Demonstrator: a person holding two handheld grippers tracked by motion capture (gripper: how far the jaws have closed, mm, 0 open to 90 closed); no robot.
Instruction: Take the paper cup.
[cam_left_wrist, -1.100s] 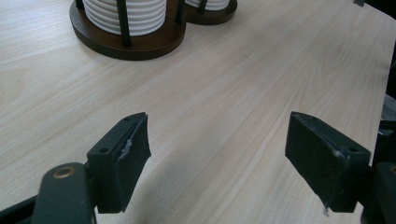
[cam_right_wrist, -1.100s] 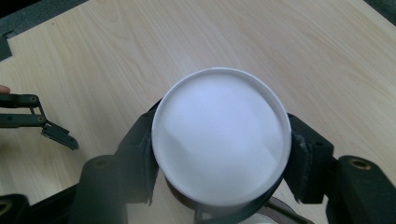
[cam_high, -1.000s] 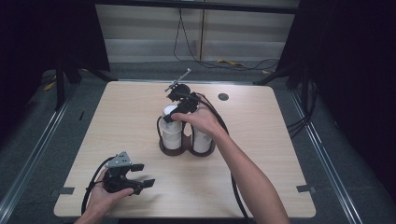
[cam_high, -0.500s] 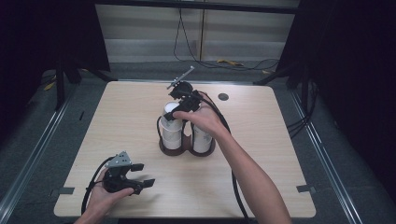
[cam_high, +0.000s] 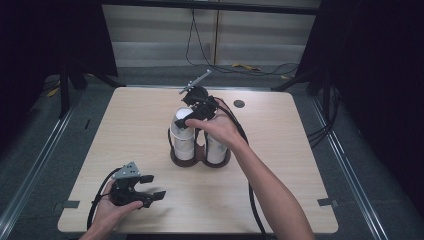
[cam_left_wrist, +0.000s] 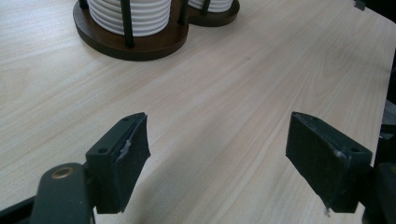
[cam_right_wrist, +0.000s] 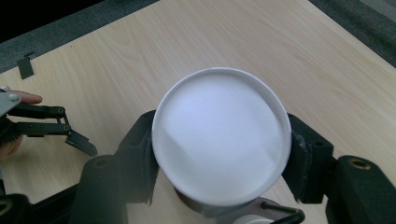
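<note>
Pale wood-grain tabletop is carrying everything. Seen along the right claw, its jaws are clamping a smooth round white cup above the dark wooden rack. The left claw is resting low near the front edge, jaws wide apart, facing ribbed stacked cups.

No text, label, brand or number can be read anywhere in these views. The white cups look blank, though the high view is perhaps too coarse for small print.
</note>
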